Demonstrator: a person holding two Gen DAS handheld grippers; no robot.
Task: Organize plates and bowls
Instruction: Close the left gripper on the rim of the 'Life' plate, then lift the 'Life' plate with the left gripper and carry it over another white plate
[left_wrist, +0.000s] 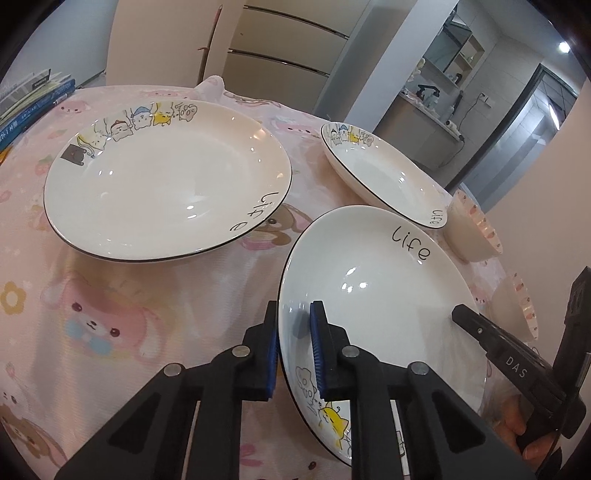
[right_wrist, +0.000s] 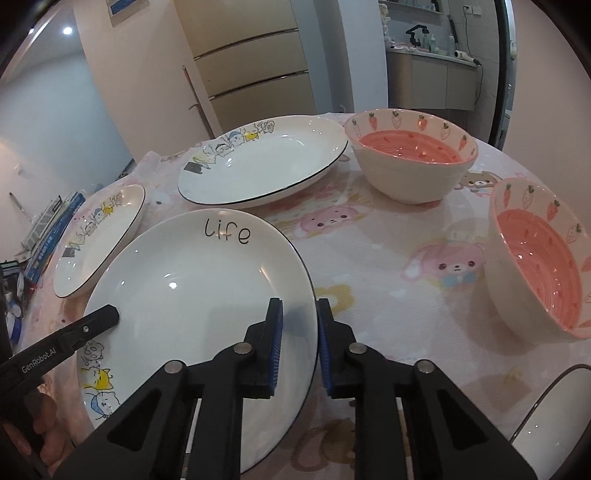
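Note:
A white plate lettered "life" (left_wrist: 369, 295) (right_wrist: 192, 288), with cartoon animals on its near rim, is nearest to me on the pink cartoon tablecloth (left_wrist: 110, 295). My left gripper (left_wrist: 294, 317) is shut on its left rim, one pad under and one pad over. My right gripper (right_wrist: 300, 312) is shut on the opposite rim in the same way. Each view shows the other gripper's finger (left_wrist: 467, 316) (right_wrist: 105, 316) at the far rim. Two more plates of the same kind (left_wrist: 166, 184) (left_wrist: 384, 173) lie beyond. Two strawberry bowls (right_wrist: 410, 173) (right_wrist: 535, 266) with pink insides stand to the right.
A stack of books (left_wrist: 33, 99) lies at the table's left edge. The rim of another white dish (right_wrist: 546, 413) shows at the lower right in the right wrist view. A tall cabinet (right_wrist: 258, 81) stands behind the table. A hand (left_wrist: 532, 439) holds the right gripper.

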